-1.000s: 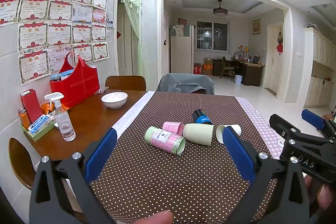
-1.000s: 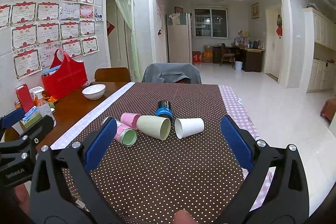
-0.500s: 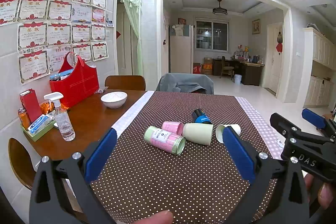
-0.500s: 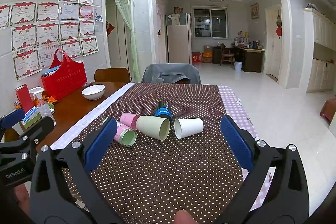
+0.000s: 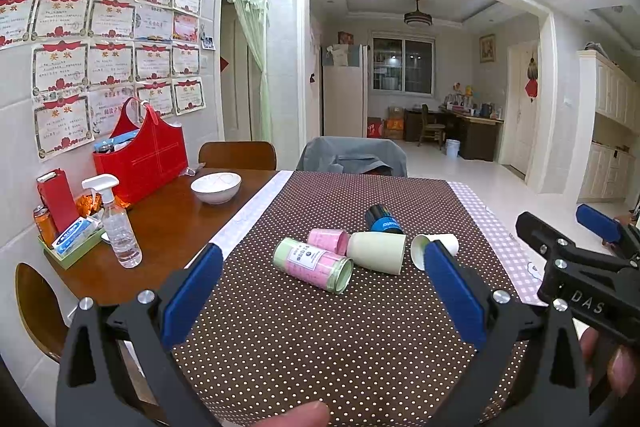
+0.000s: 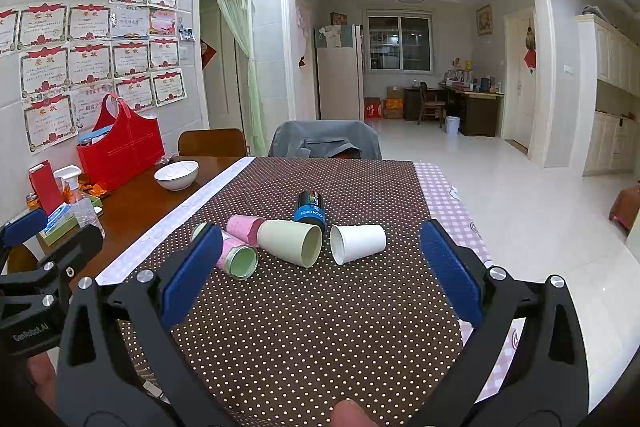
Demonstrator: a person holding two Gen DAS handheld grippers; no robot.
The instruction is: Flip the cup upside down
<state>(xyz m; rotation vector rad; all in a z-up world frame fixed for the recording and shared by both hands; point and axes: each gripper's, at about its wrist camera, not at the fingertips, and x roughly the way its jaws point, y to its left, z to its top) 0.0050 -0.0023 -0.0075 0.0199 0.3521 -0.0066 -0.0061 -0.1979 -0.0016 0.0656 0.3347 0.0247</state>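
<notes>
Jaws wide on left gripper (image 5: 323,277) and right gripper (image 6: 320,261), empty; nothing moved since earlier; cups (image 6: 359,243) untouched, flip pending.

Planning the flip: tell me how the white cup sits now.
Tipped on its side: the white cup lies on the dotted tablecloth, open mouth facing the camera.

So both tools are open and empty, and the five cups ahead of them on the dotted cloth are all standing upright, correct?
Not quite. The cups are lying on their sides, not upright: the right wrist view shows the white cup and pale green cup with open mouths facing the camera. The rest holds: left tool and right tool are open and empty, cups on the dotted cloth.
</notes>
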